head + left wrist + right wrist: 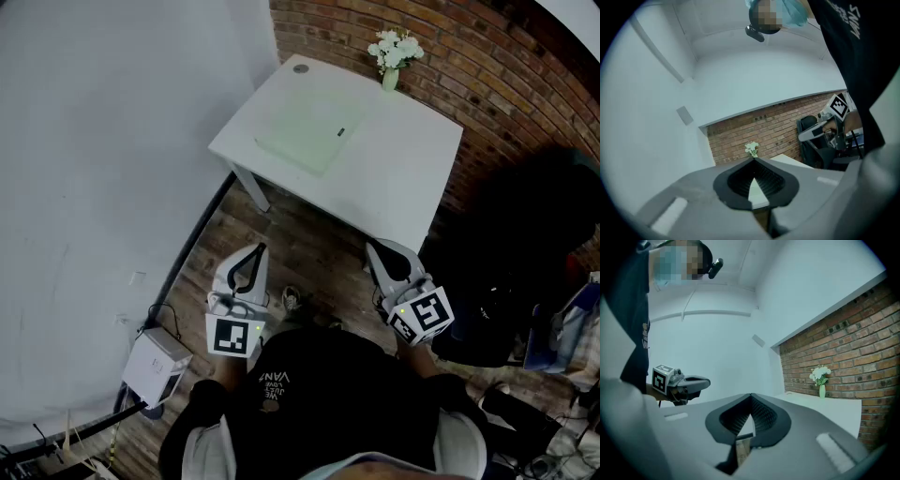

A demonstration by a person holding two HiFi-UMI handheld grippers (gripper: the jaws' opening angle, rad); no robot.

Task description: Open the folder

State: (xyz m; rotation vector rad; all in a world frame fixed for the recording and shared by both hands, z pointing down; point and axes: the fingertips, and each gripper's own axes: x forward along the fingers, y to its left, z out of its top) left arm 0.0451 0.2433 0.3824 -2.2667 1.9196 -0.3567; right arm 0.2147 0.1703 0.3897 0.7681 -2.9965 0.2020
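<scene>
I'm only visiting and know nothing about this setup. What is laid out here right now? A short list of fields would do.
table: white table, next to a brick wall
folder: pale green folder, flat on the table, closed
vase: vase of white flowers, at the table's far edge
left gripper: left gripper, jaws together, empty, over the floor short of the table
right gripper: right gripper, jaws together, empty, also short of the table
task: not yet begun
</scene>
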